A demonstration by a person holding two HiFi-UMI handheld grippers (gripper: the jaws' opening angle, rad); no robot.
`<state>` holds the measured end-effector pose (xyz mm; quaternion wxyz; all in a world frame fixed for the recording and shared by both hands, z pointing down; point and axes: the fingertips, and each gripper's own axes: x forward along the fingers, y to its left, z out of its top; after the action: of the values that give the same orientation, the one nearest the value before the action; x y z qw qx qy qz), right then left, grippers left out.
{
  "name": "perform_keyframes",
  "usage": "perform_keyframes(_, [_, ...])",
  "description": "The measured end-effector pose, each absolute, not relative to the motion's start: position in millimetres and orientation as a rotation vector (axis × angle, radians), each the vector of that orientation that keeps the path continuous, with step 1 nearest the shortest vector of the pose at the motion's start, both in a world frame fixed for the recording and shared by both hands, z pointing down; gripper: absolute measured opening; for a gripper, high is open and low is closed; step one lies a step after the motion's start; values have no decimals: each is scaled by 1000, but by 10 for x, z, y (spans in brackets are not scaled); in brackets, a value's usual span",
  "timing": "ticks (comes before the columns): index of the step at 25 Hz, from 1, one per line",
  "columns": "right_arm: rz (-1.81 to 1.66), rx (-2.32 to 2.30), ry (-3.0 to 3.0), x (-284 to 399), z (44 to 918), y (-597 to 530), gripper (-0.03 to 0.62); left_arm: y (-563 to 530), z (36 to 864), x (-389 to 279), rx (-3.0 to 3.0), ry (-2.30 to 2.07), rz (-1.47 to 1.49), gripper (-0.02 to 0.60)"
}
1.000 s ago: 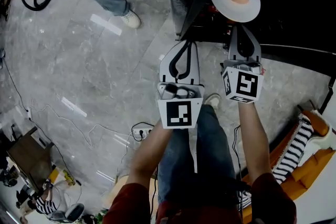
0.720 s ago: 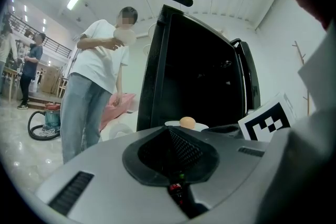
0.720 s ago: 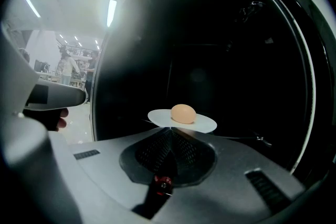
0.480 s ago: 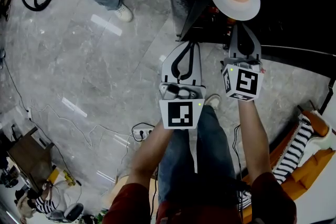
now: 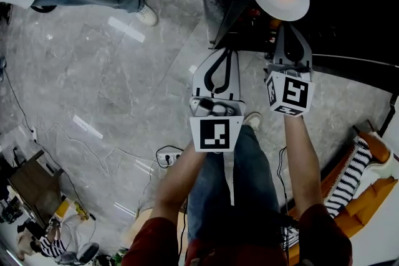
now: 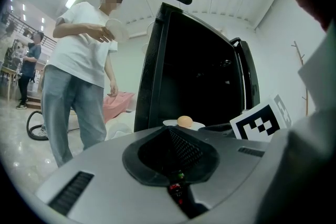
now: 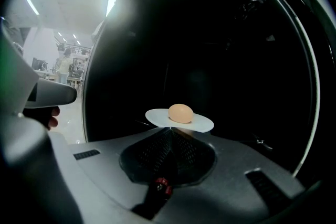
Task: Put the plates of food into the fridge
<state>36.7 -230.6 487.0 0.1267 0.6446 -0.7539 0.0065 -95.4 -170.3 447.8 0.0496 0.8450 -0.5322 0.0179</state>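
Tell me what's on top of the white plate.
One tan, egg-shaped food sits near the middle of the plate. Nothing else shows on it; the spot under the food is covered.

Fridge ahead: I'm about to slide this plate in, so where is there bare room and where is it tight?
Straight beyond the plate in the right gripper, the fridge looks bare, but it is too dark to make out shelves. It is tighter on the left, where the shut left gripper sits alongside.

No legible txt, brand or no.; only b/w square code patterns on cube (image 5: 216, 134) of left gripper (image 5: 222, 56) & cube (image 5: 290, 93) of right gripper (image 5: 287, 28), both in front of fridge (image 5: 349, 9).
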Motion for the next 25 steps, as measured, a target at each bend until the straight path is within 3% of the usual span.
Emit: perform_keyframes(25, [4,1877,-2186,359,4847,-2532,11,-1721,4519,-928,2552,-1616,45,6])
